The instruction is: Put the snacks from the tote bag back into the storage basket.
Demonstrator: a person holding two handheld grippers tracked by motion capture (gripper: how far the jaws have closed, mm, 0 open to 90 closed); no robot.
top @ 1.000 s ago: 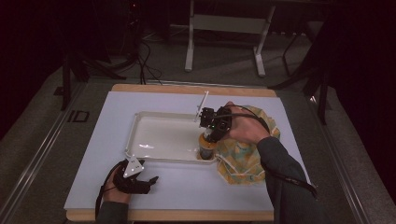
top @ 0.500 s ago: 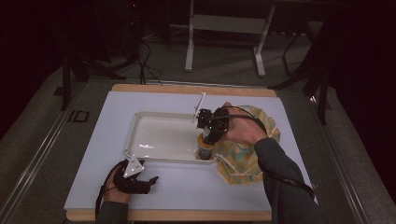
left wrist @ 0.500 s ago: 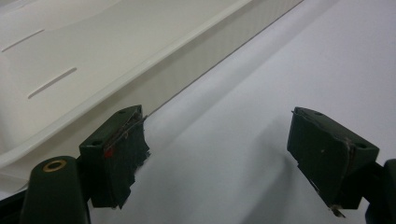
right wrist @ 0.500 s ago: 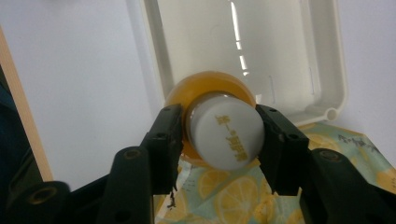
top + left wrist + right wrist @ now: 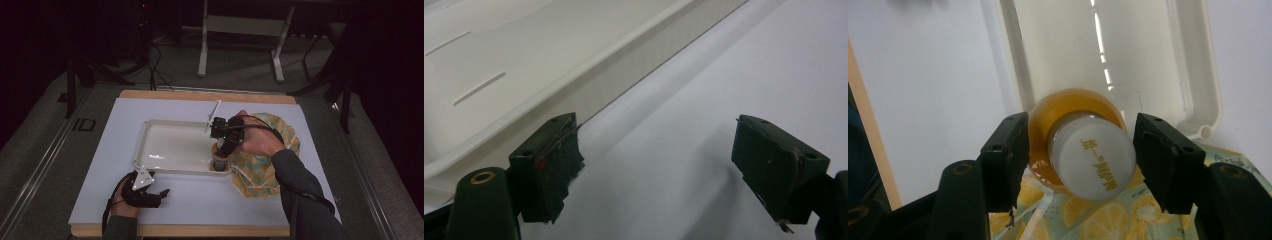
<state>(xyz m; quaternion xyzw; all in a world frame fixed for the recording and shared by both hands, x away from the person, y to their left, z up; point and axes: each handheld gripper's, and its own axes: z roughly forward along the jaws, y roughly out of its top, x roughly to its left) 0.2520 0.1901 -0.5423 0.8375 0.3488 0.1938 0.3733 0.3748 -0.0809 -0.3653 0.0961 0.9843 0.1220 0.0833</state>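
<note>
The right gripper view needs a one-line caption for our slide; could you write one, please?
Right gripper jaws, just opening, flank a white-capped orange bottle at the white tray corner.

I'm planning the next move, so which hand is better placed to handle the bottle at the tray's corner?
Right. The right gripper already straddles the bottle in the tray, its jaws just opened and clear of the cap. The left gripper sits open over bare table outside the tray, away from the bottle.

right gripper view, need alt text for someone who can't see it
An orange bottle with a white cap stands in the corner of a white tray, seen from above between the right gripper's two black jaws, which have just been opening. A lemon-print cloth lies below.
</note>
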